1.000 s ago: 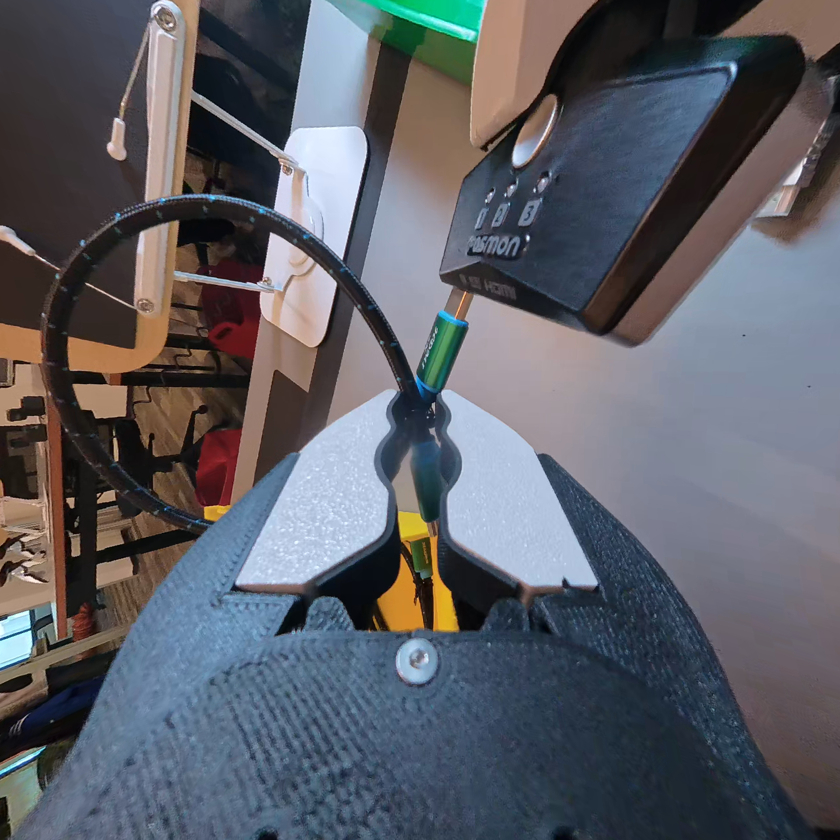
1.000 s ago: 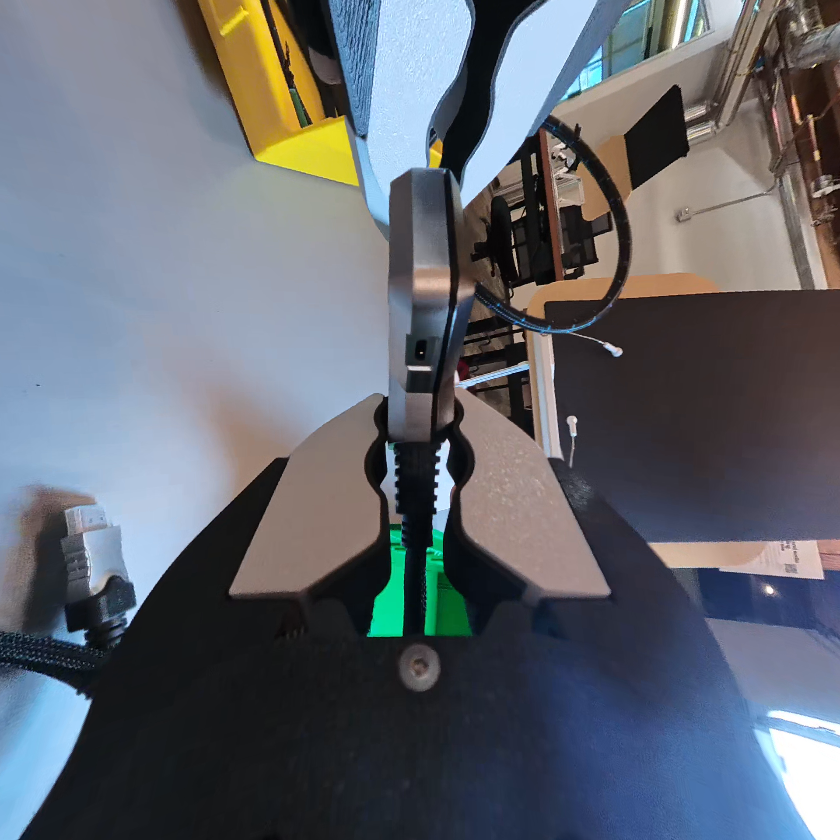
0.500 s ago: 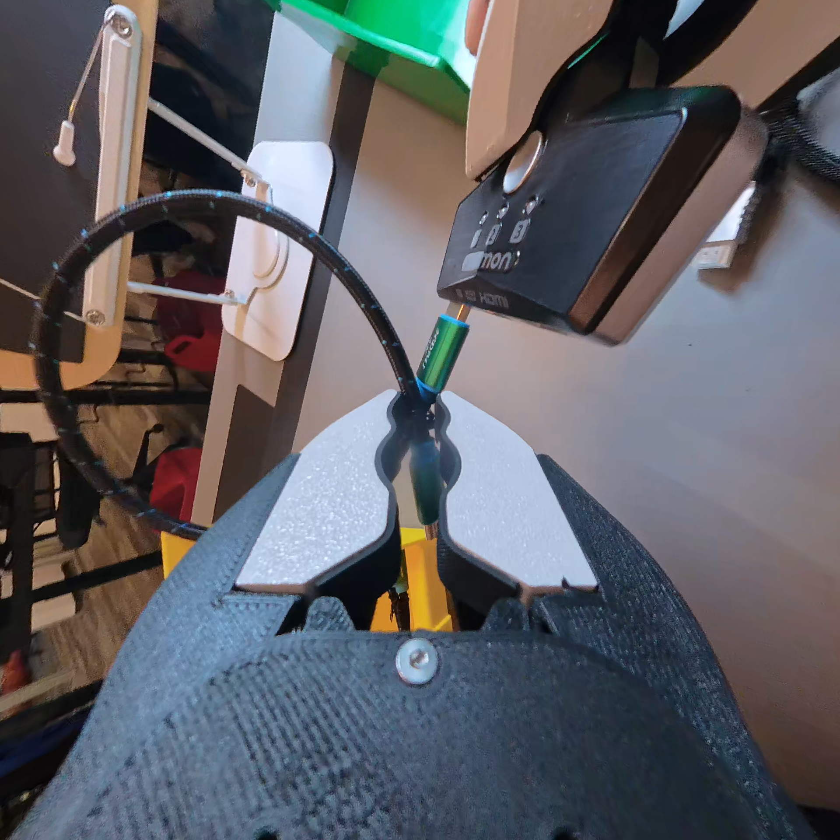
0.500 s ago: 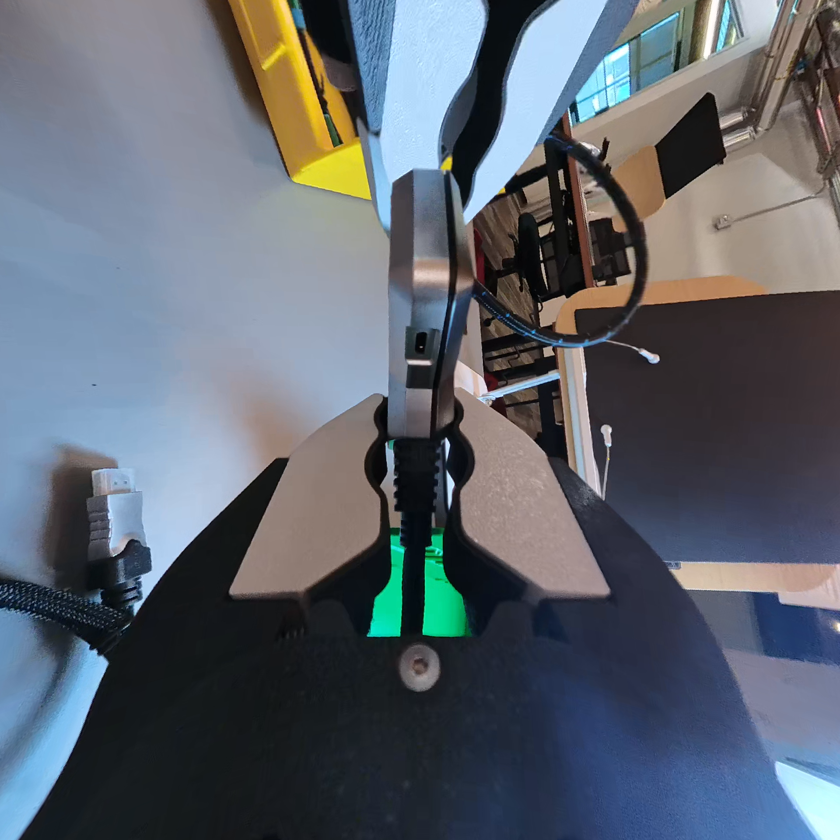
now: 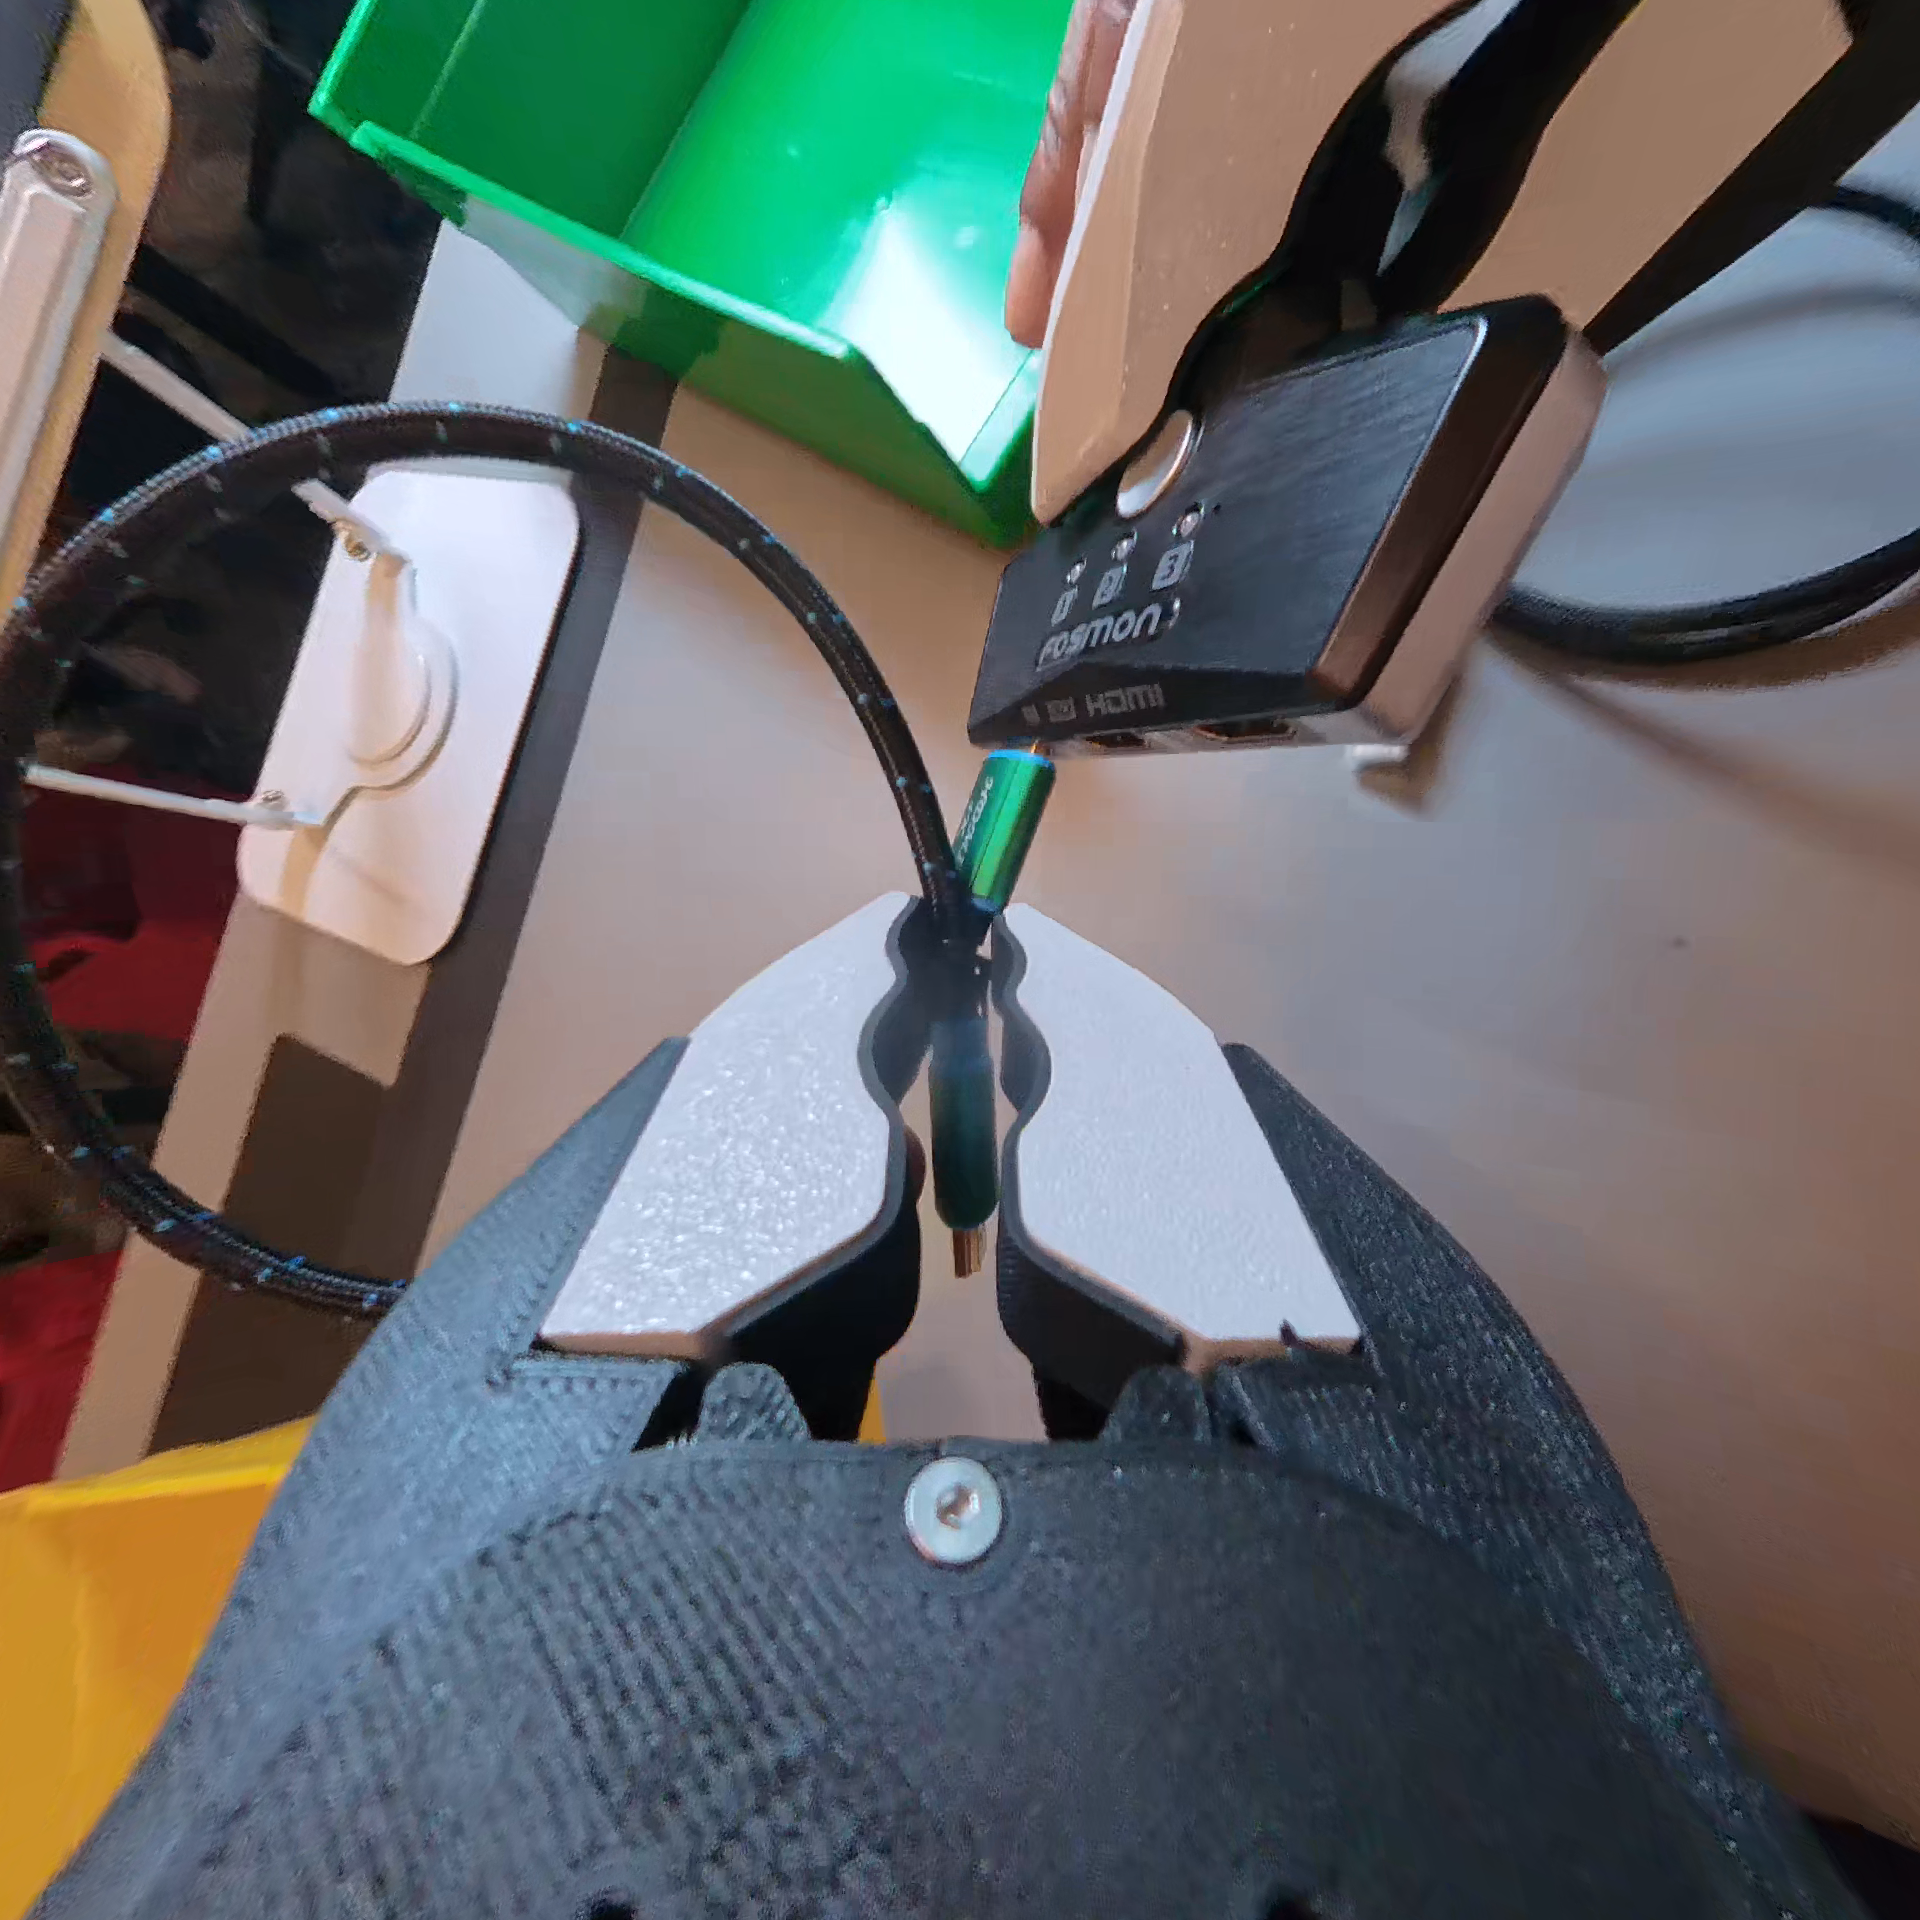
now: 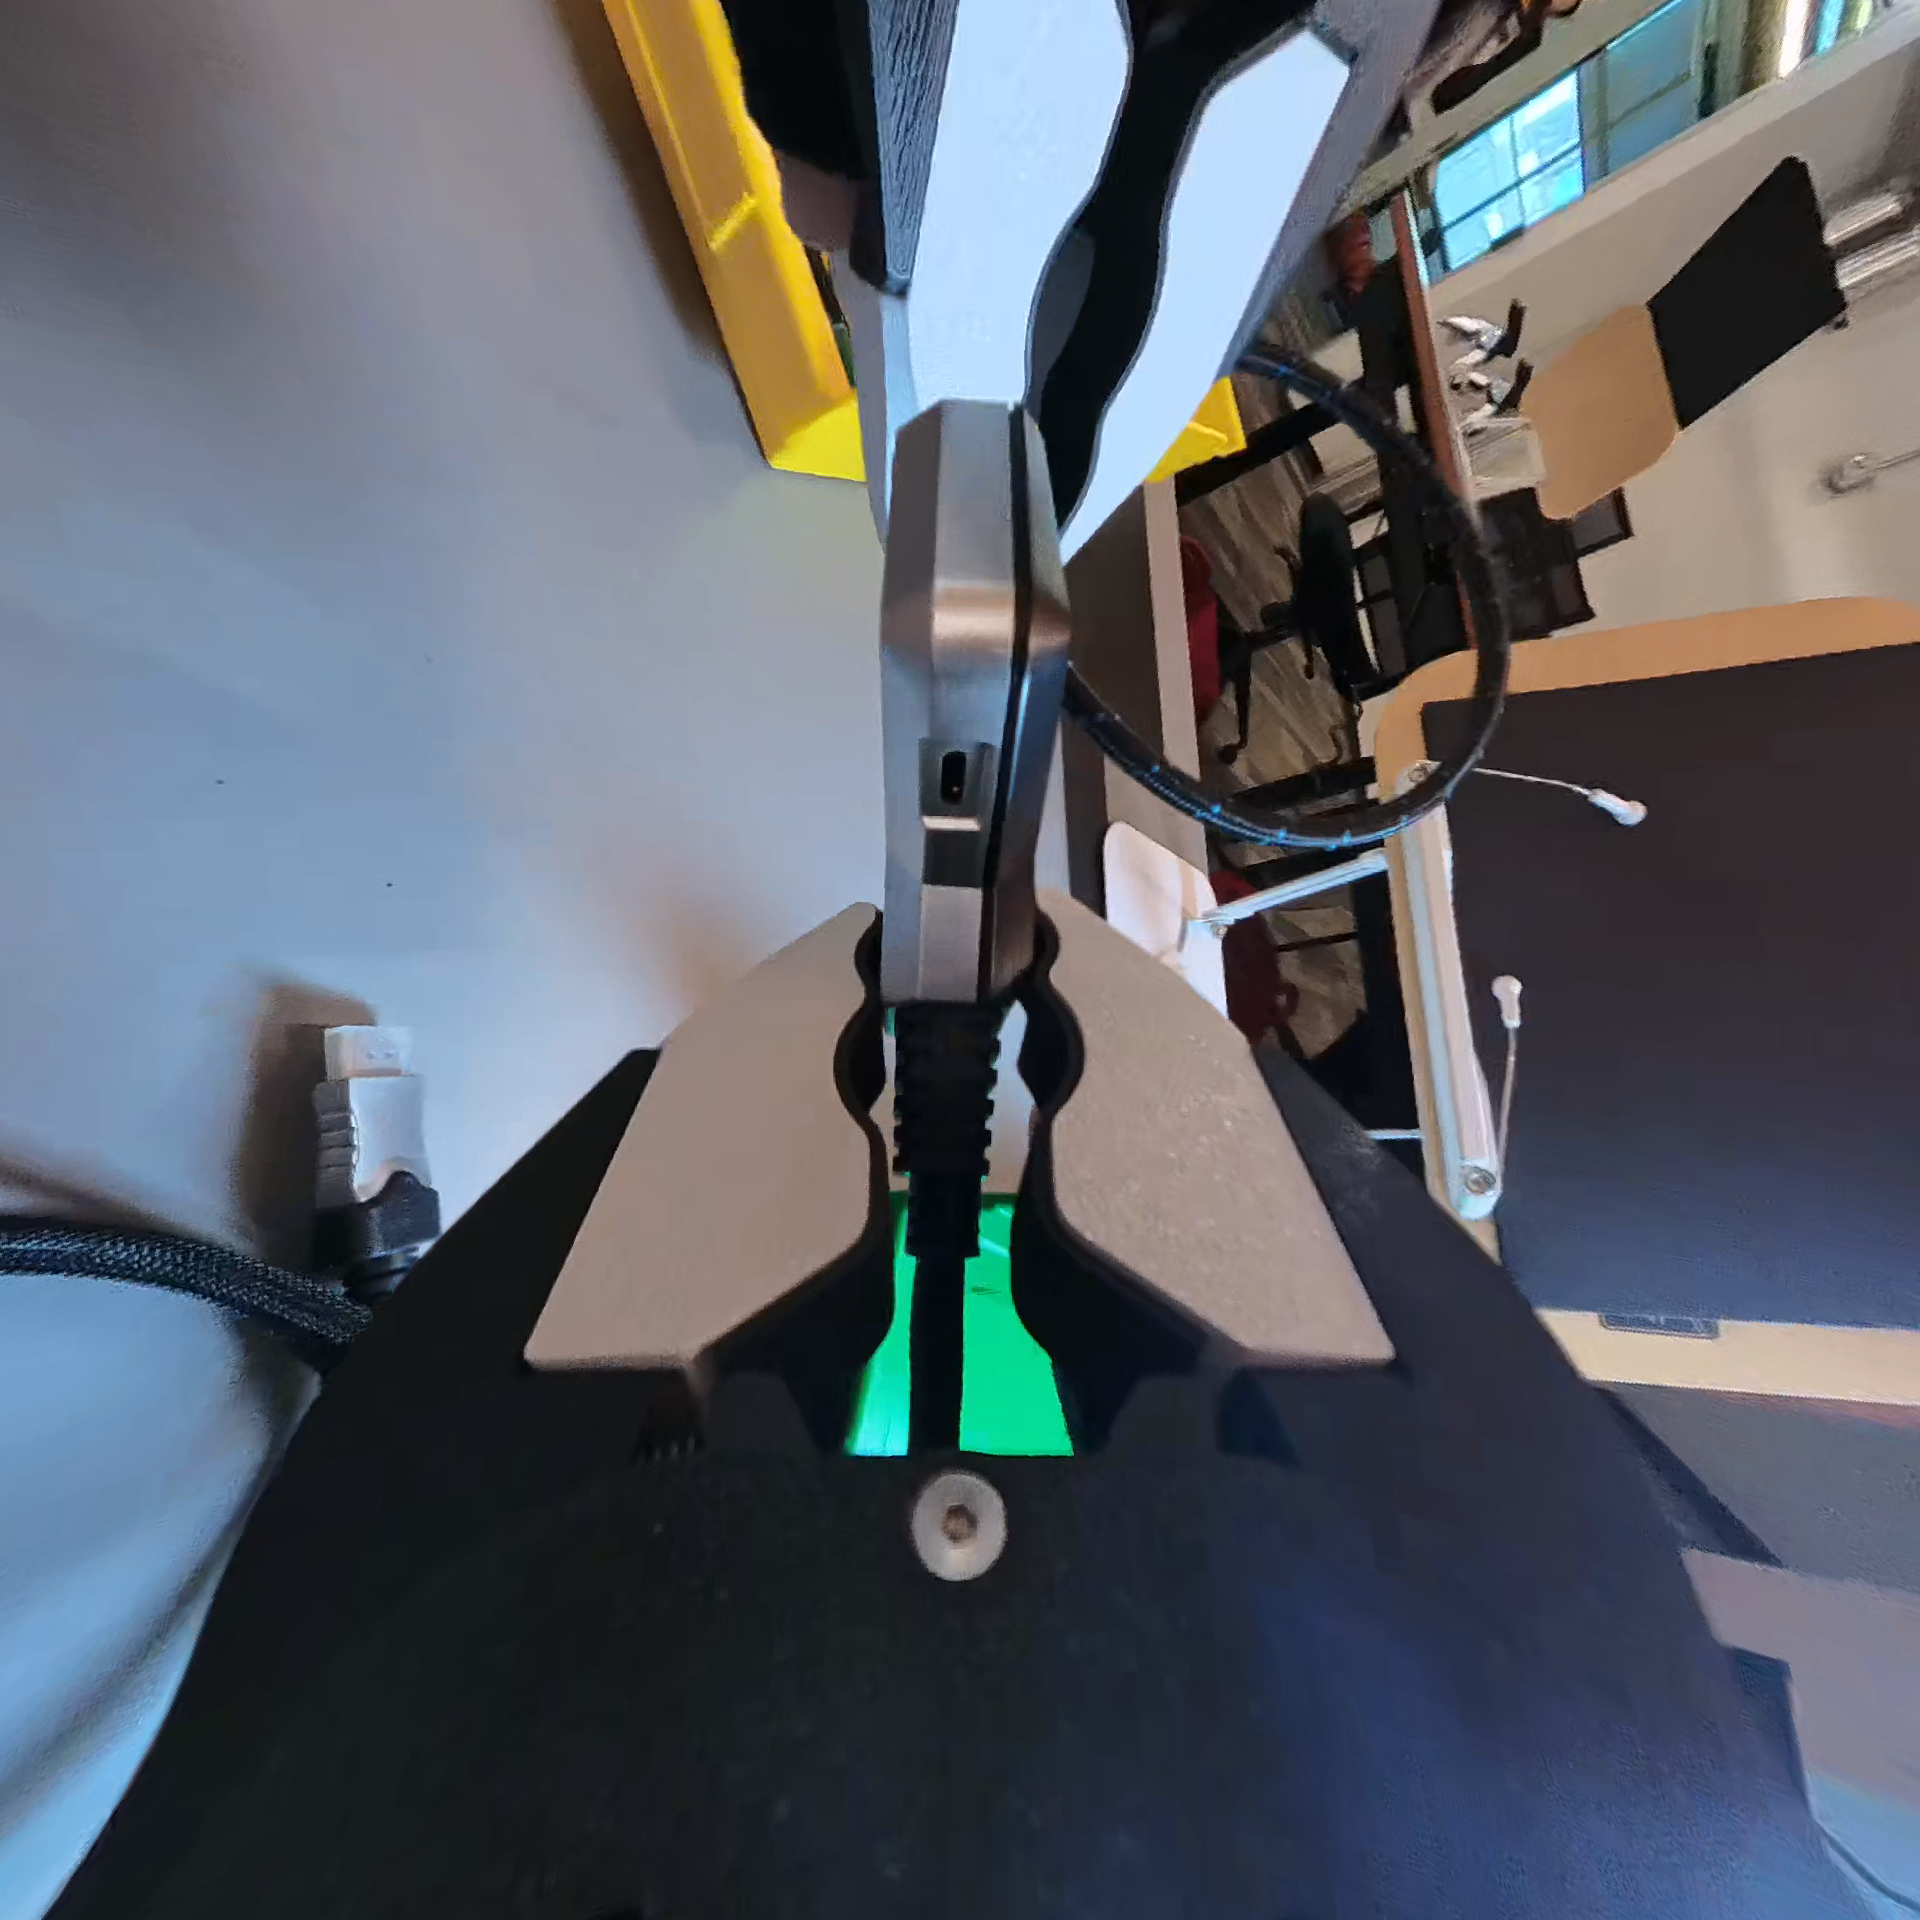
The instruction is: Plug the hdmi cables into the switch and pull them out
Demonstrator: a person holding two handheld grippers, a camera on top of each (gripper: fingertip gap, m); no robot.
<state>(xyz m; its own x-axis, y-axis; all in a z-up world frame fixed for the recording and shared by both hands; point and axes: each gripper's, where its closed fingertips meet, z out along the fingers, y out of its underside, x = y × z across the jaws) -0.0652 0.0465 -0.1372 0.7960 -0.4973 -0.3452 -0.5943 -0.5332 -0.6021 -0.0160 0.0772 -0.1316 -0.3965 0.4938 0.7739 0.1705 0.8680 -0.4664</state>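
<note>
Pale grey tabletop here, with an office of chairs and dark panels blurry past its edge. In the left wrist view, going left to right: a white plate sits at the table's left edge, a yellow bin pokes in at the lower left, and a green bin is at the far edge. The braided cable makes a big loop off the left edge and comes back into the left gripper, which is pinched tight on it right behind the green plug. The plug's tip is touching the leftmost port on the switch; can't tell how deep it sits. A second green plug lies between the fingers.

The switch is up off the table. In the right wrist view the right gripper is clamped on its rear end, where its own black lead comes out. On the table at the left lies a silver plug on a black cable.
</note>
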